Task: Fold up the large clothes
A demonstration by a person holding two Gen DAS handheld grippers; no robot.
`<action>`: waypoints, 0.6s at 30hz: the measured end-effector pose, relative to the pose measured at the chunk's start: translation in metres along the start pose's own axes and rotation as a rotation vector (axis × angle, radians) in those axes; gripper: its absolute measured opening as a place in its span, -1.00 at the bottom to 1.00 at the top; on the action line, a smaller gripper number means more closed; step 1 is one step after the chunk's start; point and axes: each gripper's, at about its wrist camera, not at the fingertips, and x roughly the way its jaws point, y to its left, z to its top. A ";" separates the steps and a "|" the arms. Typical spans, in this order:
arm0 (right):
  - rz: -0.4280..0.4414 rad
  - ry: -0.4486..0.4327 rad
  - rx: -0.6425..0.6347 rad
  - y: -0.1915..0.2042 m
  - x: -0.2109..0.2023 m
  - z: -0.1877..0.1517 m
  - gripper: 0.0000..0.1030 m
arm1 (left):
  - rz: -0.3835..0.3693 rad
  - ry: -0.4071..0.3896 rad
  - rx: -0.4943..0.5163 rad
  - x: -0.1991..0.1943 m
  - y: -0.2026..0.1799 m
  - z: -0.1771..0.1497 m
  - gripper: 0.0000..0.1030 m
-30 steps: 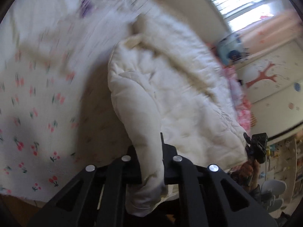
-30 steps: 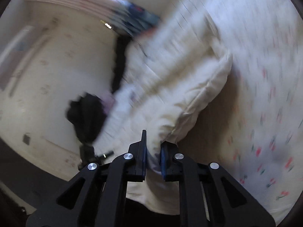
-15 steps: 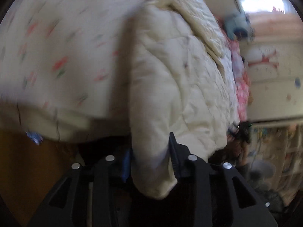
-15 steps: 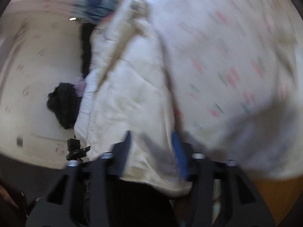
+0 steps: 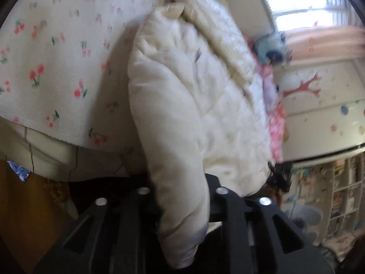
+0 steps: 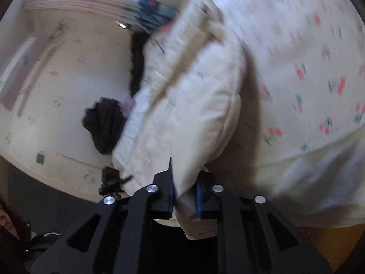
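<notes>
A cream quilted jacket [image 5: 194, 86] lies on a bed covered by a white cherry-print sheet [image 5: 57, 57]. My left gripper [image 5: 182, 182] is closing its jaws, and a thick puffy edge of the jacket fills the gap and hides the fingertips. In the right wrist view the same jacket [image 6: 194, 105] runs up and away over the sheet [image 6: 308, 57]. My right gripper [image 6: 184, 191] is closing its jaws too, and its blue-lined pads [image 6: 199, 194] pinch another edge of the jacket. Each view shows the other gripper small at the jacket's far corner.
The near edge of the bed and an orange-brown surface [image 5: 13, 205] sit below the sheet. A black garment [image 6: 105, 123] and a blue item [image 5: 271, 50] lie past the jacket. Pink cloth [image 5: 276, 123] borders the bed. Shelves [image 5: 342, 194] stand at the right.
Both grippers have come down toward the bed's near edge. Half a second ago their jaws stood wider around the jacket; now they are tight on it again.
</notes>
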 end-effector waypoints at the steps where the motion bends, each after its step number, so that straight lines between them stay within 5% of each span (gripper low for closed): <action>1: 0.014 -0.031 -0.026 0.014 -0.011 0.002 -0.78 | 0.011 -0.019 0.024 -0.010 -0.008 0.000 -0.73; 5: 0.042 -0.088 -0.120 0.057 -0.049 0.007 -0.79 | 0.002 -0.075 0.111 -0.047 -0.047 -0.003 -0.76; 8: 0.020 -0.072 -0.142 0.060 -0.063 -0.001 -0.80 | -0.003 -0.044 0.171 -0.058 -0.055 -0.014 -0.76; 10: -0.026 0.005 -0.110 0.037 -0.065 -0.013 -0.77 | 0.021 0.047 0.195 -0.049 -0.043 -0.024 -0.68; 12: -0.195 0.081 -0.062 0.005 -0.064 -0.028 -0.68 | 0.062 0.094 0.136 -0.047 -0.010 -0.032 -0.58; 16: -0.301 -0.036 0.017 -0.018 -0.095 -0.022 -0.67 | 0.121 -0.077 0.049 -0.101 0.017 -0.028 -0.44; 17: -0.306 -0.069 -0.012 -0.009 -0.098 -0.010 -0.49 | 0.149 -0.139 0.074 -0.117 0.010 -0.015 -0.34; 18: -0.319 -0.100 -0.060 0.006 -0.093 0.010 0.04 | 0.174 -0.181 0.092 -0.125 0.004 -0.004 -0.05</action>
